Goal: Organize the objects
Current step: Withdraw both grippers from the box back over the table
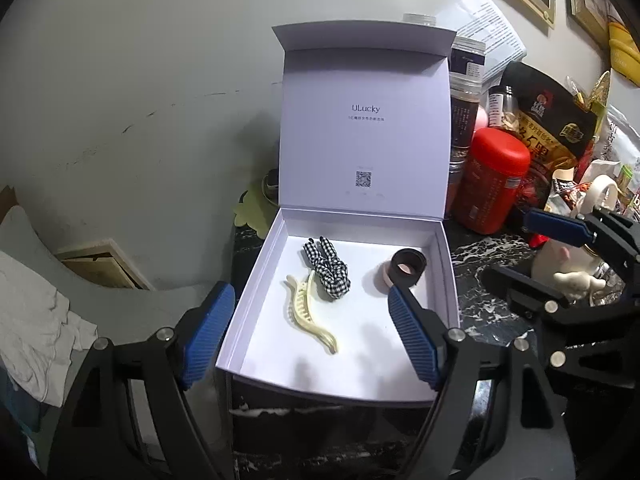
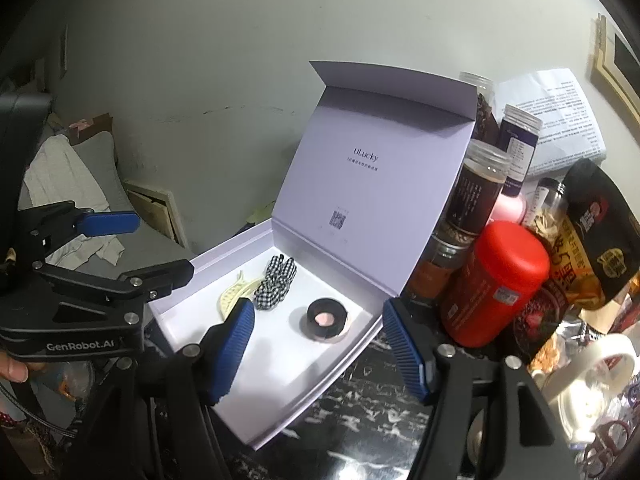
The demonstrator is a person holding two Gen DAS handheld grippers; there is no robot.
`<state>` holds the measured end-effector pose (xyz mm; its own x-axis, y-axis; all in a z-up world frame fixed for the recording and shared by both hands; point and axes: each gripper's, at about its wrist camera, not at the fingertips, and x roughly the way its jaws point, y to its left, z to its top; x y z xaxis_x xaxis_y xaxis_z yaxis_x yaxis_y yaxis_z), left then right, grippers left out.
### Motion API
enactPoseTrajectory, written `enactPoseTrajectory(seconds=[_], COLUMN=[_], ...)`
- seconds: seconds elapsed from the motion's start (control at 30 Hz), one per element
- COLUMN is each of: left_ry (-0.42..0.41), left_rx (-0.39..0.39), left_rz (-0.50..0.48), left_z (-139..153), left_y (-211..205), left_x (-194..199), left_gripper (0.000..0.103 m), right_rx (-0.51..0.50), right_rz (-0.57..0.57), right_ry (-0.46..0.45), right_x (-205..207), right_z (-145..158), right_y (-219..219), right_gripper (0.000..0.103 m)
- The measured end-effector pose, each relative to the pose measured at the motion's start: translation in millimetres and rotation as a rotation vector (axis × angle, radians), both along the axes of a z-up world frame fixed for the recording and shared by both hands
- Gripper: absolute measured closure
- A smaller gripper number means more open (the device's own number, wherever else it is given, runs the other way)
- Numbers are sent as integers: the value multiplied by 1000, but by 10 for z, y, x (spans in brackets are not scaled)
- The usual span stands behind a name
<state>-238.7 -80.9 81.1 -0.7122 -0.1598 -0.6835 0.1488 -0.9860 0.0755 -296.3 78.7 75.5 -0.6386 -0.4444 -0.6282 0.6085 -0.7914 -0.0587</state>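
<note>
A white box stands open on the dark marble counter, its lid upright. Inside lie a cream hair claw, a black-and-white checked scrunchie and a black-and-pink round band. My left gripper is open and empty just in front of the box. It also shows in the right wrist view. My right gripper is open and empty at the box's right corner. It also shows in the left wrist view.
Right of the box crowd a red canister, tall jars, a black snack bag, a white cup and a white figurine. A grey wall rises behind. Cloth lies left below the counter.
</note>
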Motion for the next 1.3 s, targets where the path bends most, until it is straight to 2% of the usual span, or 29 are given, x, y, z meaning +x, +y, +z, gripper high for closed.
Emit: enactPoseTrajectory(seconds=[0.5, 0.87, 1.3], left_ry=[1, 15, -16], left_rx=[-21, -2, -35], left_rz=[9, -17, -52], left_z=[190, 305, 158], left_y=[134, 240, 450], left_x=[566, 1035, 1298], left_gripper=[24, 24, 22], right_rx=[-1, -5, -2], right_rz=[1, 0, -43], right_ry=[4, 19, -10], right_x=[613, 1137, 1431], right_z=[178, 290, 184], right_y=[165, 306, 555], right_gripper=[34, 32, 30])
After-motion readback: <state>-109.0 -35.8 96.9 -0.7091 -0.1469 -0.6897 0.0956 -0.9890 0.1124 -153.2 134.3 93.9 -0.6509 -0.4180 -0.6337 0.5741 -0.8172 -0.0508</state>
